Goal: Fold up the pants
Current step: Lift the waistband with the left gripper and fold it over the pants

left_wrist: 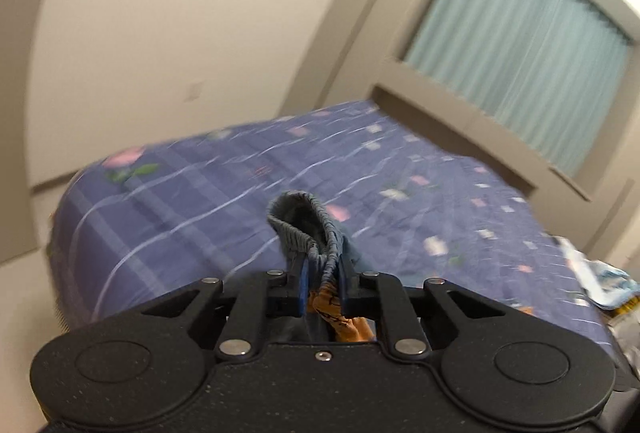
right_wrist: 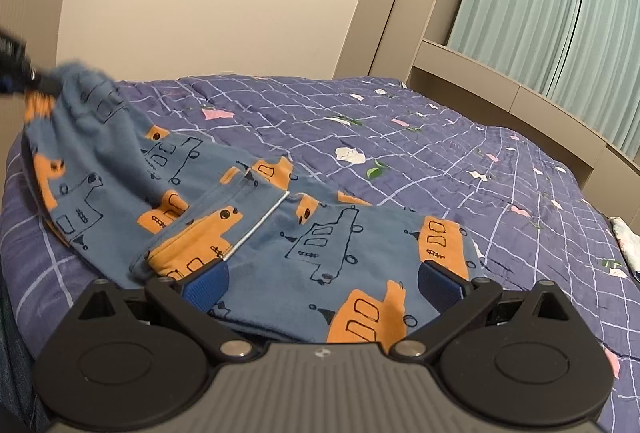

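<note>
At the left end of the bed (right_wrist: 400, 121), the left gripper (left_wrist: 322, 273) was clamped on the gathered waistband (left_wrist: 302, 221) of the blue pants (right_wrist: 248, 233), holding that end raised off the purple checked quilt. From there the pants sloped down and lay spread across the bed's near edge. To the right, the right gripper (right_wrist: 320, 287) stood wide open over the flat cloth, its blue pads (right_wrist: 206, 289) either side of it, gripping nothing.

Pants (right_wrist: 248, 233) lie on the bed (right_wrist: 440, 137), curtain (right_wrist: 560, 13) behind.
</note>
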Tool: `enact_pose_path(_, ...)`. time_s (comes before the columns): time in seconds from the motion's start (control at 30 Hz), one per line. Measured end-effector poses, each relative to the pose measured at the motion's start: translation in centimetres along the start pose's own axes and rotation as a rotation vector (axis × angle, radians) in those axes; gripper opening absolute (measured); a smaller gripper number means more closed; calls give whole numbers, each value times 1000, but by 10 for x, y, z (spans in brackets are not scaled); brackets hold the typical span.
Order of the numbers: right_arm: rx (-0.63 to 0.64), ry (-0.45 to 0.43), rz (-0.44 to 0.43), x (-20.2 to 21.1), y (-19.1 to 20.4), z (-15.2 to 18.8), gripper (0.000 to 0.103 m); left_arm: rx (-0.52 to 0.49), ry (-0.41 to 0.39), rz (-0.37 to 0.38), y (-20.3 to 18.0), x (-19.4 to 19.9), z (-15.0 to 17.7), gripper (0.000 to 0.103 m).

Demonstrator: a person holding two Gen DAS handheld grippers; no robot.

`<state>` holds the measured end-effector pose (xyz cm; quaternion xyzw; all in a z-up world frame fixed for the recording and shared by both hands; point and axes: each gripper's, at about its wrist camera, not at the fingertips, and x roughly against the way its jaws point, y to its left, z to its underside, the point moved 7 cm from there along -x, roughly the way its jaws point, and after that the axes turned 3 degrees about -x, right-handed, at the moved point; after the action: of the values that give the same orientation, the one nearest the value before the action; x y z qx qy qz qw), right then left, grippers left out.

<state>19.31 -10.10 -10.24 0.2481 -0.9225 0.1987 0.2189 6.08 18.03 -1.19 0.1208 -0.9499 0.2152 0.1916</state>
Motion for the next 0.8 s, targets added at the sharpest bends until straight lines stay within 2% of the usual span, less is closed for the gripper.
enact_pose_path(0.2,-49,-33,36,9,-23,-3,103,-139,-7,169,-77,-7,-20,14)
enact_pose_path(0.43,-115,-40,149,30,-72,12,103,-280,19,364,-181,-34,-14,14)
enact_pose_path(0.63,-137,-19,240,49,-106,33,103,-391,89,480,-253,-64,22,14)
enact_pose_path(0.8,-155,12,298,60,-126,52,103,-469,189,510,-284,-95,65,14)
